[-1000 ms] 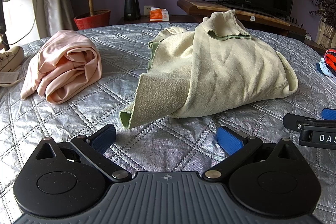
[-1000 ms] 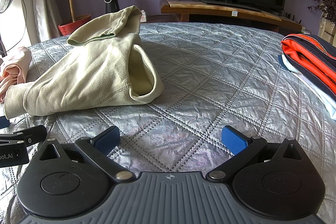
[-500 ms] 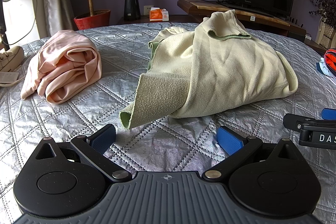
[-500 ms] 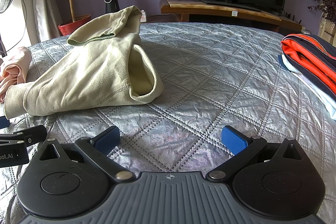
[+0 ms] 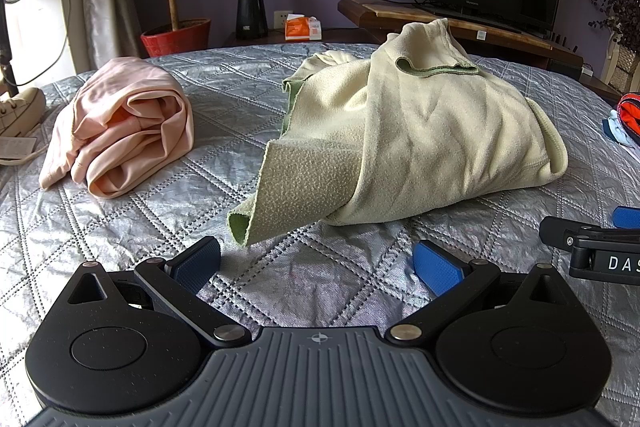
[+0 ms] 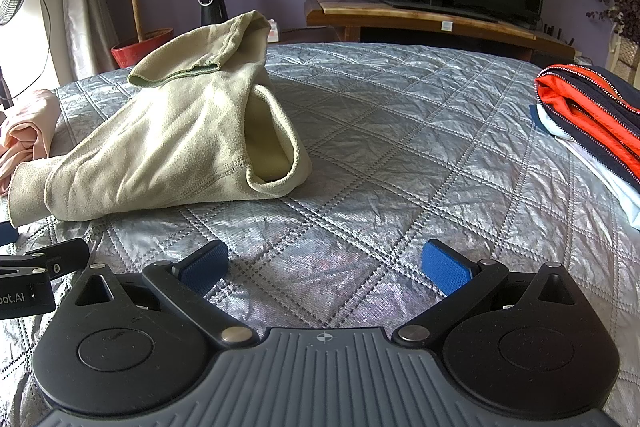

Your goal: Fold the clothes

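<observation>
clothes are lying across a quilted silver bedspread (image 6: 400,155): a crumpled pale green fleece (image 5: 420,131) is sitting mid-bed, a rolled pink garment (image 5: 128,131) is resting to its left, and a folded orange and navy stack (image 6: 592,115) is lying at the right edge. the left gripper (image 5: 316,259) is hovering just short of the fleece's near flap, jaws spread wide and gripping nothing. the right gripper (image 6: 326,263) is hanging beside it over bare quilt, equally wide and empty.

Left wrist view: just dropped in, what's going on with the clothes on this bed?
Nothing is held yet. The left gripper and right gripper both hover open above the quilted bed cover. A crumpled pale green fleece top lies unfolded ahead, a bunched pink garment to its left, and a folded stack at the right.
</observation>
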Available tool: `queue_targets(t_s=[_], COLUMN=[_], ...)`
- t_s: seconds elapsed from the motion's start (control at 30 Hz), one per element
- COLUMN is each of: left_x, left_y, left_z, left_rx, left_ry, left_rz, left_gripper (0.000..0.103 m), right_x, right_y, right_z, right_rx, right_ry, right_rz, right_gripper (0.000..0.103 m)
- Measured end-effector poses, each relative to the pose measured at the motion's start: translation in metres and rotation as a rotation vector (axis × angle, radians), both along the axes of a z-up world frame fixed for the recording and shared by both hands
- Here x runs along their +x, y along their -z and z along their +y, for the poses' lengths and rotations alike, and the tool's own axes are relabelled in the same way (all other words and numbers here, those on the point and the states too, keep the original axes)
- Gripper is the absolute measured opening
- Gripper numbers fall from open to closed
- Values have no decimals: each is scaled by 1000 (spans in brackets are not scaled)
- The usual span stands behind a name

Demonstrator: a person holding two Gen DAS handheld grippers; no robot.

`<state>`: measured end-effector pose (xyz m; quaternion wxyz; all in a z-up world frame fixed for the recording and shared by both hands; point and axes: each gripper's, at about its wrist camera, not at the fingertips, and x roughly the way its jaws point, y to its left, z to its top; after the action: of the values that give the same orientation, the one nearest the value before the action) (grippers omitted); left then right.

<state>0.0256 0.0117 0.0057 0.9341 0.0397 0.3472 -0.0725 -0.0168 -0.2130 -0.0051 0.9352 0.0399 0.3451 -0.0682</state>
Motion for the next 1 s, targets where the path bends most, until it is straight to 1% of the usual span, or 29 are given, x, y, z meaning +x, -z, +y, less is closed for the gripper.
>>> queue_targets(t_s=[1.0], left_x=[0], left_y=[0], left_z=[0], left_rx=[0], left_ry=[0], left_rz=[0], left_gripper=[103], right_x=[0], right_y=[0], right_z=[0], right_rx=[0], right_ry=[0], right_rz=[0], right_gripper=[103])
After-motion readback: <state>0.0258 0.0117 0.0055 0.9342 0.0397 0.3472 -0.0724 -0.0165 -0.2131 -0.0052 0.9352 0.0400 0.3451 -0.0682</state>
